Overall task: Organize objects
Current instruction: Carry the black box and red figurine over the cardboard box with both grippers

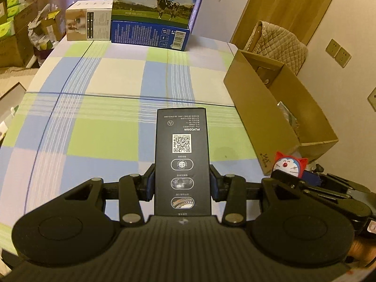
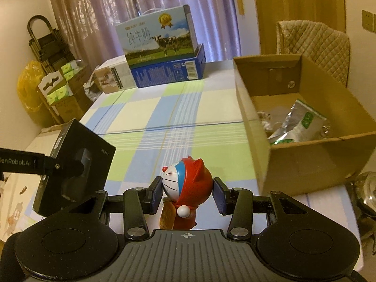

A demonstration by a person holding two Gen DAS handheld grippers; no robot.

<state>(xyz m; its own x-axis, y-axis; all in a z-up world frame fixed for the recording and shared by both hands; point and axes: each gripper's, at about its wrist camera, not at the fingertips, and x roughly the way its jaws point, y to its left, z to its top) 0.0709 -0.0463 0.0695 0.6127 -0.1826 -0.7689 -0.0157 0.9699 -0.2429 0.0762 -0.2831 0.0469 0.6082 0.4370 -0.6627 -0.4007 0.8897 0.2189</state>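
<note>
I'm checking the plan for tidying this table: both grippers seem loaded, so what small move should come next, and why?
Probably carry the right gripper, shut on the red-hooded cat figurine, rightward over the open brown cardboard box. The box sits close on that side and already holds a silver pouch; the left gripper with the black rectangular box is farther away.
</note>
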